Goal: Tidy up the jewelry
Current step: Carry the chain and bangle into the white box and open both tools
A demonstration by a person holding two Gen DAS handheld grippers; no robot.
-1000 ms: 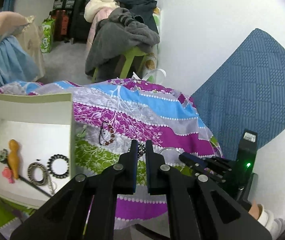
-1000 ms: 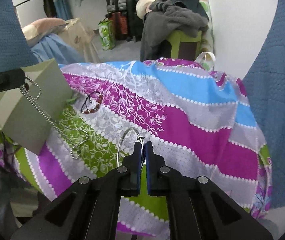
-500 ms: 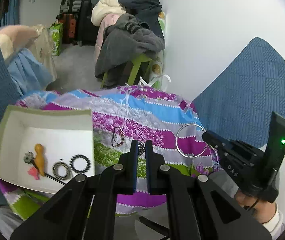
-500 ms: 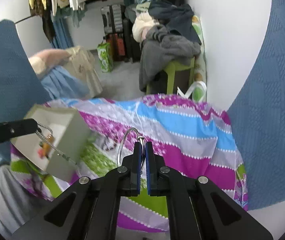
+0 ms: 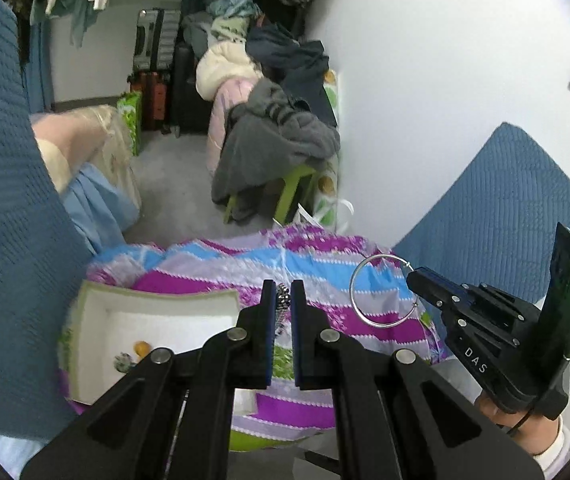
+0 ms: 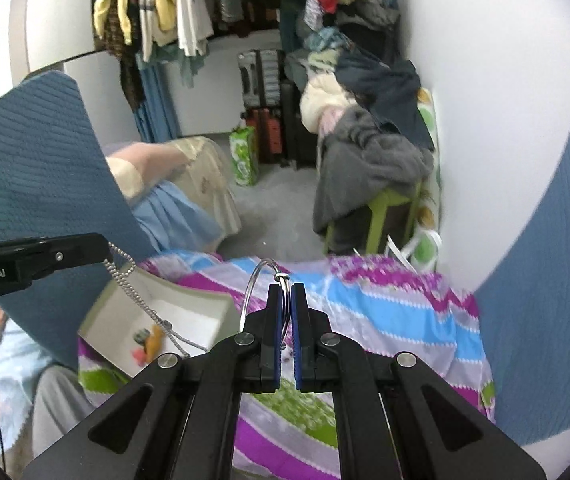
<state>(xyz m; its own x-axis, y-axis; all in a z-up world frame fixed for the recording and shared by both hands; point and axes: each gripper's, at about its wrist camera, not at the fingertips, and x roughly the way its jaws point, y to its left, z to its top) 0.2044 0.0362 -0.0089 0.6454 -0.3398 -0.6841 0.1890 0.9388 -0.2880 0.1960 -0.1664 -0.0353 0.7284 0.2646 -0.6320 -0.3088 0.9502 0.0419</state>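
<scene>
left claw [image 5: 283,303]: pressed together on a ball chain [image 6: 133,292], pinched at one end. In the right wrist view the rest of it dangles loose over the box.
right claw [image 6: 288,294]: pinching a big silver hoop [image 5: 383,290] right by its clasp, with the ring sticking out free past the tips.
chain handling: I'd guess super light and totally floppy. It'll swing and pile up wherever it lands, so an end grip like this seems fine.
hoop handling: thin, stiff wire, probably slick and easy to bend. Holding near the clasp looks like the safe spot.
box [image 5: 157,300]: open, pale green rim, white inside, sitting at the left edge of the floral bedspread [image 6: 385,312].
in the box: an orange piece [image 5: 142,347], a small dark round thing and something pink [image 6: 137,354]. Too blurry to name them properly.
</scene>
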